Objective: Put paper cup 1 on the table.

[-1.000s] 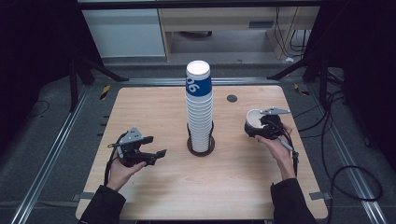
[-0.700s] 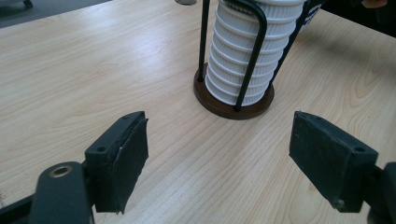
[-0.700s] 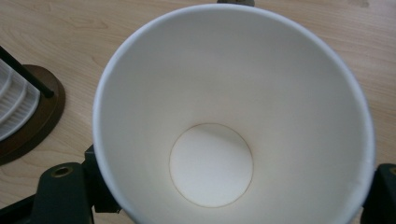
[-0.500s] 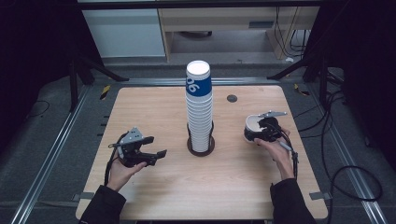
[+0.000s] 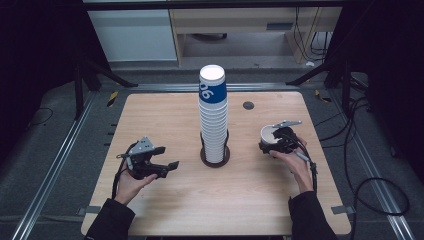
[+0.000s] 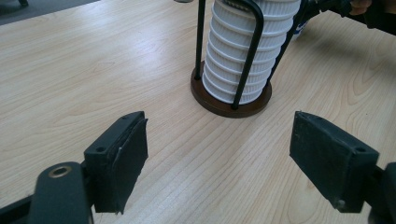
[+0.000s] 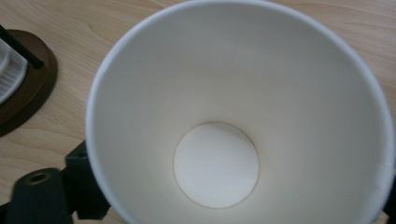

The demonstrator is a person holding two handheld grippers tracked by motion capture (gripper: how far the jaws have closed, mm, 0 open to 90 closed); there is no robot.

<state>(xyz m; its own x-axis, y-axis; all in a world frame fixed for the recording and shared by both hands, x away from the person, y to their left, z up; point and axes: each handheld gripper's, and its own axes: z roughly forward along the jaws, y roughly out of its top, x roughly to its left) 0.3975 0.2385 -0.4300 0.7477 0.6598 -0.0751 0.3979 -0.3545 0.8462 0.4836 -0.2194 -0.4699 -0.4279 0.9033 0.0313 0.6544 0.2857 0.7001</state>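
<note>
- My right gripper [image 5: 274, 141] is clamped on a single white paper cup [image 5: 270, 135], mouth up, over the right part of the table [image 5: 165, 107], nearer the right edge than the middle.
- In the right gripper view the cup [image 7: 238, 121] sits between my jaws, open end toward the camera, inside clean and white, round bottom visible. One jaw shows at the cup's lower left, pressed against the wall; the other is hidden behind the rim.
- Can't tell from the high view whether the cup's base touches the table or hangs just above it.
- My left gripper [image 5: 159, 167] has its jaws wide apart, nothing between them, over the left part of the table, toward the near edge.
- In the left gripper view both pads [image 6: 126, 154] frame bare wood, pointed at the cup stack.
- The cup stack [image 5: 213, 115] stands upright at the table's middle in a holder [image 5: 215, 156]: dark round base, thin black wire uprights. Top cup has a blue band.
- Stack [image 6: 247, 46] is ribbed white rims nested inside the wires, well apart from both grippers.
- Small dark round spot [image 5: 248, 105] on the table near the far edge, right of the stack.
</note>
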